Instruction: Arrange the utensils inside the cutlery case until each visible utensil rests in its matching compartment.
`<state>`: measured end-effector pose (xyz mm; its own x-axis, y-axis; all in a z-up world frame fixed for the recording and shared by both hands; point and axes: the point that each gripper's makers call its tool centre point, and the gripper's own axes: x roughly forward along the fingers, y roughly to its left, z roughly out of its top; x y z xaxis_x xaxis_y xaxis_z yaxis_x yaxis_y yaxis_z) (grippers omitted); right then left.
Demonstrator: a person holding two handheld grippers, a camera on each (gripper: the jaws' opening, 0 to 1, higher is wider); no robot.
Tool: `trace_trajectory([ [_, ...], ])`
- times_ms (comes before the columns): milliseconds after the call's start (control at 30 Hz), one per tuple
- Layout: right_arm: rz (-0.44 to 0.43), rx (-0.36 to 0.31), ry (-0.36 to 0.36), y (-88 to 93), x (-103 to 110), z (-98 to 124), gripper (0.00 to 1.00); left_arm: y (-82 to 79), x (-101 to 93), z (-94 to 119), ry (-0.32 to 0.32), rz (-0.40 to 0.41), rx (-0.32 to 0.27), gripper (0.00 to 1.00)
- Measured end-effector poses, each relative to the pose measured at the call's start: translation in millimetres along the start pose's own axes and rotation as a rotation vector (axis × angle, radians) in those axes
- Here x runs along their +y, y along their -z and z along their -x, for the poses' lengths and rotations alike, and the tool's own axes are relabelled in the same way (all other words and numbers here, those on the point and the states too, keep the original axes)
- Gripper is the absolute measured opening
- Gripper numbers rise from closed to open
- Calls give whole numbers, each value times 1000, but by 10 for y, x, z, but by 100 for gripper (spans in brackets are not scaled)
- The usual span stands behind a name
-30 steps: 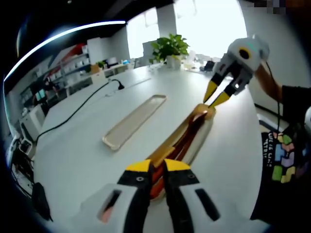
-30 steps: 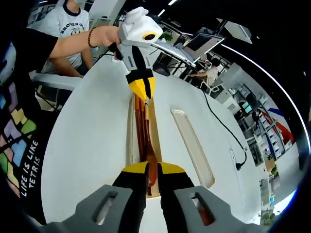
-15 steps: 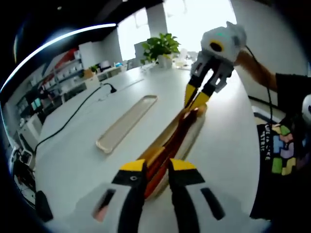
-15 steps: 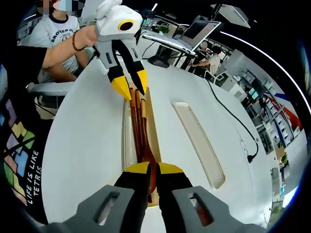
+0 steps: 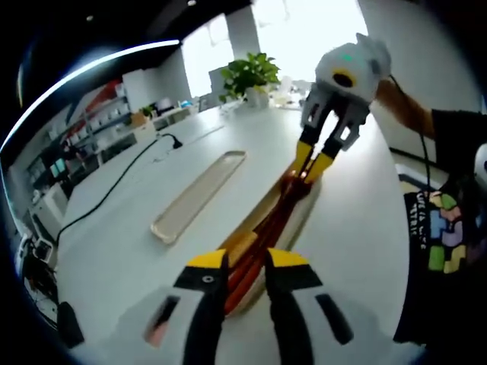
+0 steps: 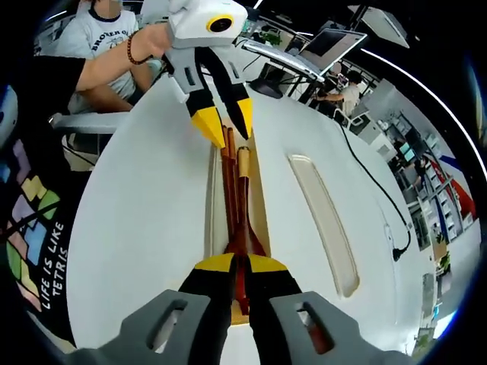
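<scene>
Your right gripper has its jaws clamped on the wooden utensils lying in the cutlery case. Your left gripper hangs apart-jawed above the handle ends. The case lid lies beside it, near a black cable.

The long oval cutlery case is pale cream outside and tan inside, and its slender wooden utensils are reddish-brown, 1 with a lighter tan end. The separate oval lid is translucent beige. The glossy counter is white, crossed by a black cable. Both the left tongs and right tongs are black with yellow tips on white-grey bodies.
</scene>
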<state>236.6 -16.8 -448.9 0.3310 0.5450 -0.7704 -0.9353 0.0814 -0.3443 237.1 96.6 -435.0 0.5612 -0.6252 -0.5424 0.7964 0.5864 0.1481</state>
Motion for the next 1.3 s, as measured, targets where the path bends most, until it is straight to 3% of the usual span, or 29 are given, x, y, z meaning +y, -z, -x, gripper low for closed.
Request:
trace_trajectory([
  [200,-8,-1,-7,0,13,13,4,-1,17,-2,0,11,2,21],
  [367,-57,-61,56,-73,-175,119,6,-173,108,66,-3,78,-60,21],
  [600,-117,-112,148,-77,-492,262,8,-246,310,20,-40,109,-56,21],
  [1000,-251,-86,276,223,-1130,365,13,-337,781,-246,-106,221,-32,21],
  [1100,-298,-63,289,353,-1274,325,16,-348,896,-300,-125,248,-25,22],
  [1167,-368,-21,324,542,-1484,220,17,-234,1004,-420,-148,232,53,28],
  [1233,-380,22,329,640,-1537,177,17,-241,1053,-467,-155,267,46,28],
  [1300,-418,14,349,678,-1620,143,18,-242,1065,-498,-148,291,40,29],
])
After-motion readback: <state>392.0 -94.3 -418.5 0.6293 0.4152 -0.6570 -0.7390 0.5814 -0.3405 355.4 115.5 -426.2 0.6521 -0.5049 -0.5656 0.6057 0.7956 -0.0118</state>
